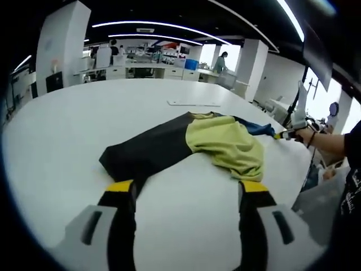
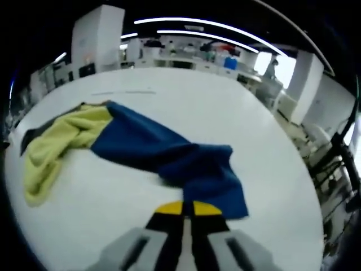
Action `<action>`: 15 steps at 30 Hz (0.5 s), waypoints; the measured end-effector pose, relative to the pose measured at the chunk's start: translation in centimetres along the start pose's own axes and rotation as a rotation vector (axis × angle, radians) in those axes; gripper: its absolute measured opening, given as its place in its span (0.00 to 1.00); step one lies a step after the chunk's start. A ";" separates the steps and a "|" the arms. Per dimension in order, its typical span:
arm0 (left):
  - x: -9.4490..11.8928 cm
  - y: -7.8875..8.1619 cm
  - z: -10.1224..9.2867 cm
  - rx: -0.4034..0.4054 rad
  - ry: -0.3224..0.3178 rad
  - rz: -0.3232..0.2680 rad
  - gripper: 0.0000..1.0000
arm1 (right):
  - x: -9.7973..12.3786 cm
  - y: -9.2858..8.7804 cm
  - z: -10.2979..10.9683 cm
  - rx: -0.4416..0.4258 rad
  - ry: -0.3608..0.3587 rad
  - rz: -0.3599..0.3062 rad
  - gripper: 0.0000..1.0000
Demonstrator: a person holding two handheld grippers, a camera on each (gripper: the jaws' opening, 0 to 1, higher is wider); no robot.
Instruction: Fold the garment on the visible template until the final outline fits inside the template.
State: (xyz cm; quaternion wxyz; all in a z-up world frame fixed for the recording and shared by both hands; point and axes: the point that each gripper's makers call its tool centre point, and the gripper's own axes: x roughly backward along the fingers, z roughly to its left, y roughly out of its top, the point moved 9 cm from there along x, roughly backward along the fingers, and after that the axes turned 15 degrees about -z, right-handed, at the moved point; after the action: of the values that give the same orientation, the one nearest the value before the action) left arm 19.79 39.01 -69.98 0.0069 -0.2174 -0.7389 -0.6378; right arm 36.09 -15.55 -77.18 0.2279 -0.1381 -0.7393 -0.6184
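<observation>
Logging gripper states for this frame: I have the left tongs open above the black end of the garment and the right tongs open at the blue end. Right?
Not quite. The left tongs are open near the garment's black end, but the right gripper view shows the right tongs shut at the blue end.

One garment (image 1: 192,147) of black, yellow and blue lies on one bench (image 1: 67,135), with one flat template (image 1: 193,103) and two tools (image 1: 186,197)

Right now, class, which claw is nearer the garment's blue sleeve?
Right. The right claw is shut at the blue sleeve hem; the left claw is open, short of the black sleeve at the far end.
</observation>
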 end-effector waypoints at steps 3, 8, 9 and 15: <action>0.0 0.1 -0.2 -0.001 -0.006 -0.001 0.71 | 0.8 0.2 -0.3 0.021 -0.001 0.004 0.00; 0.0 0.0 -0.1 0.006 -0.015 0.000 0.71 | 1.7 0.3 -1.3 0.062 -0.005 0.011 0.00; 0.0 0.0 0.0 0.005 -0.017 0.001 0.71 | 1.4 0.2 -2.0 0.071 0.000 0.015 0.00; -0.1 0.1 0.5 0.013 -0.028 -0.002 0.70 | 2.5 0.2 -2.5 0.131 0.029 0.024 0.00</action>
State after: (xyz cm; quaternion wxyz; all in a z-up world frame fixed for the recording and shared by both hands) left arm 20.00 39.41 -70.03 -0.0026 -0.2256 -0.7433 -0.6297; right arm 34.47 -18.17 -75.41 0.2546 -0.1228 -0.7732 -0.5677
